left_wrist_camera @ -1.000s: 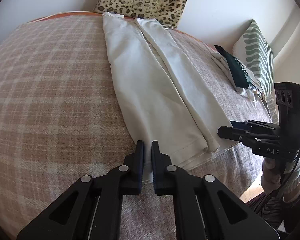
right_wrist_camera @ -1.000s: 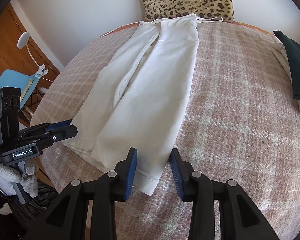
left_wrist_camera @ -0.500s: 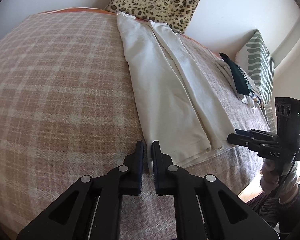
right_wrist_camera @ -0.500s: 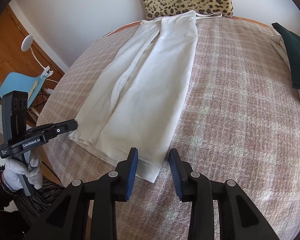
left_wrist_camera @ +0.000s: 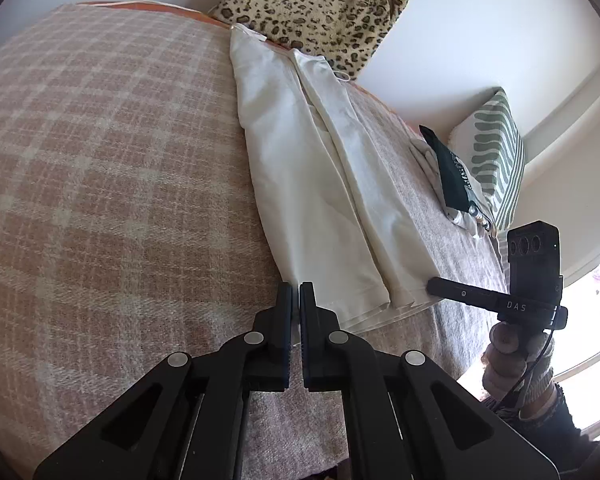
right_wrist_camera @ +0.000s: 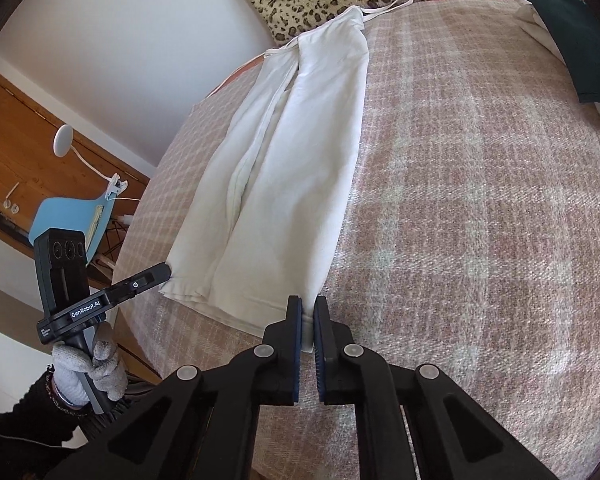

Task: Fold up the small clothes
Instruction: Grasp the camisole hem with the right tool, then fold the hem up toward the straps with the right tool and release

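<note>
Garment (left_wrist_camera: 320, 184) lengthwise on blanket (left_wrist_camera: 100, 200), cushion (left_wrist_camera: 320, 4) behind (far end).

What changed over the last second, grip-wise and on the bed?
The right gripper went from open around the white garment's near hem corner to clamped on it. The left gripper stayed shut on the opposite hem corner. The garment still lies flat, folded lengthwise, on the plaid blanket; the dark green clothing is unmoved.

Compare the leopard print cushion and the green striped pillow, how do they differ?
The leopard print cushion is tan with dark spots; the green striped pillow is white with wavy green bands. The cushion stands behind the white garment; the pillow stands beside dark folded clothes. Both lean against the wall.
</note>
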